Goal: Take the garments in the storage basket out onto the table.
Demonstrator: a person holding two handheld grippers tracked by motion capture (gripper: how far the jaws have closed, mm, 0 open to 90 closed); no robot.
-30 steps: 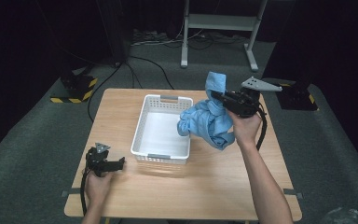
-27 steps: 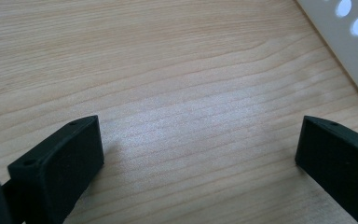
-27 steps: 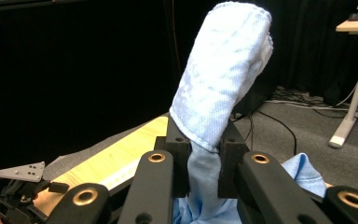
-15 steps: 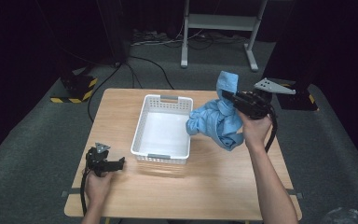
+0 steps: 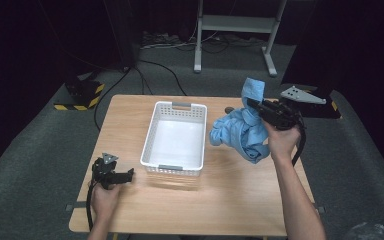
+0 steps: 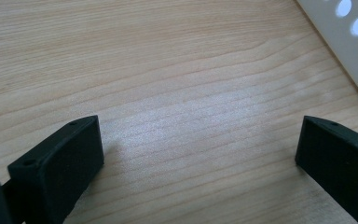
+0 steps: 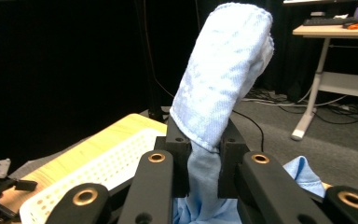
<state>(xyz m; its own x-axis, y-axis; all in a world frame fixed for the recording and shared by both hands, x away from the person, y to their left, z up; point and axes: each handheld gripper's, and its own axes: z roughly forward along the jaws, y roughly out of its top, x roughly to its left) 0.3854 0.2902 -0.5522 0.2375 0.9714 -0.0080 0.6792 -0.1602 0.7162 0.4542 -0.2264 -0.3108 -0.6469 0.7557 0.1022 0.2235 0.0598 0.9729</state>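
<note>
A light blue cloth (image 5: 242,131) hangs bunched above the table to the right of the white basket (image 5: 152,134). My right gripper (image 5: 252,106) is shut on the cloth. In the right gripper view the cloth (image 7: 219,84) is pinched between the two black jaws, with a fold standing up above them and the rest drooping below. My left gripper (image 5: 127,174) rests on the table near the basket's front left corner. Its fingers (image 6: 65,161) stand wide apart over bare wood, nothing between them.
The wooden table (image 5: 230,200) has free room in front of the basket and on its right half. The basket's wall (image 6: 349,42) lies close to the left gripper. A metal stand (image 5: 230,30) and cables lie on the floor behind the table.
My right gripper has carried the blue cloth to the right, away from the basket's edge. The left hand has stayed in place.
</note>
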